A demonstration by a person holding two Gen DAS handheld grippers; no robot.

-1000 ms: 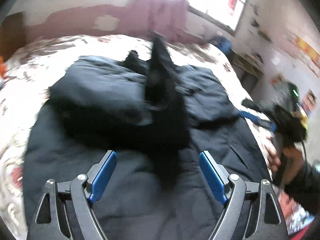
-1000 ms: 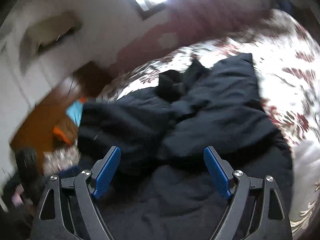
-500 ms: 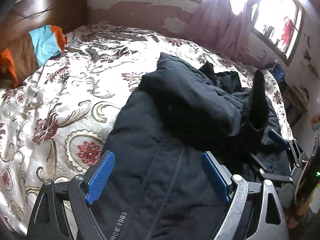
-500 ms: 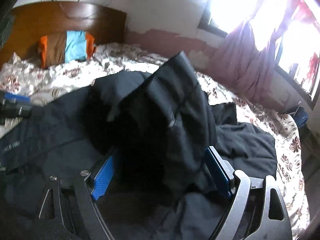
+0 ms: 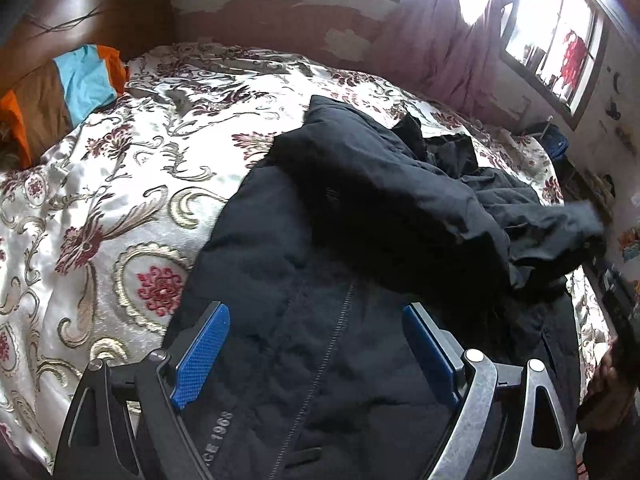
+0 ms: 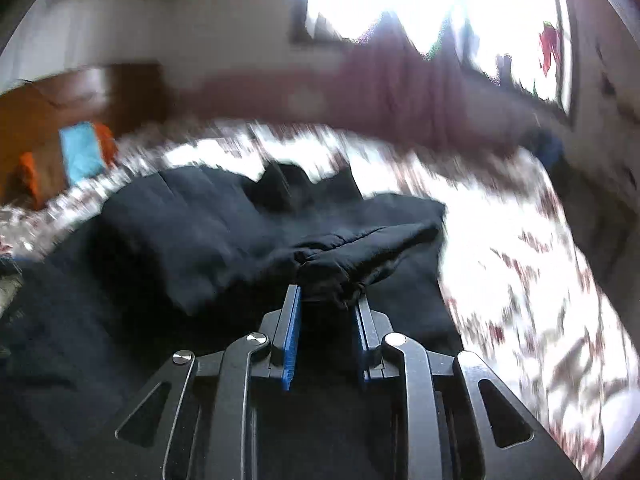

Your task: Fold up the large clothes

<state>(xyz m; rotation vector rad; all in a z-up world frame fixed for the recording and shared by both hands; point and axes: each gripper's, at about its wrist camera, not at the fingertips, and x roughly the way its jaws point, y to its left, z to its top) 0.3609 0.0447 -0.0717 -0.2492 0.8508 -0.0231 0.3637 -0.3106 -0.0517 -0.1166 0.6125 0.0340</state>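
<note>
A striped pillow (image 5: 72,92) is seen far left against the wooden headboard (image 5: 100,12). A floral bedspread (image 5: 120,184) covers the bed. A dark jacket (image 5: 320,240) is spread on it, zipper up, one sleeve (image 5: 552,232) pulled off to the right. The left hand-held gripper (image 5: 316,356) is held released, jaws wide above the jacket front. The right hand-held gripper (image 6: 326,320) is closing, jaws clenched on a bunched fold of jacket (image 6: 332,276).

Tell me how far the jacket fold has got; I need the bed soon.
Done: one sleeve lies folded across the dark jacket. In hand: the right tool is closing on bunched jacket fabric; the left tool hovers open. Left: the body is unfolded on the floral bedspread.
</note>
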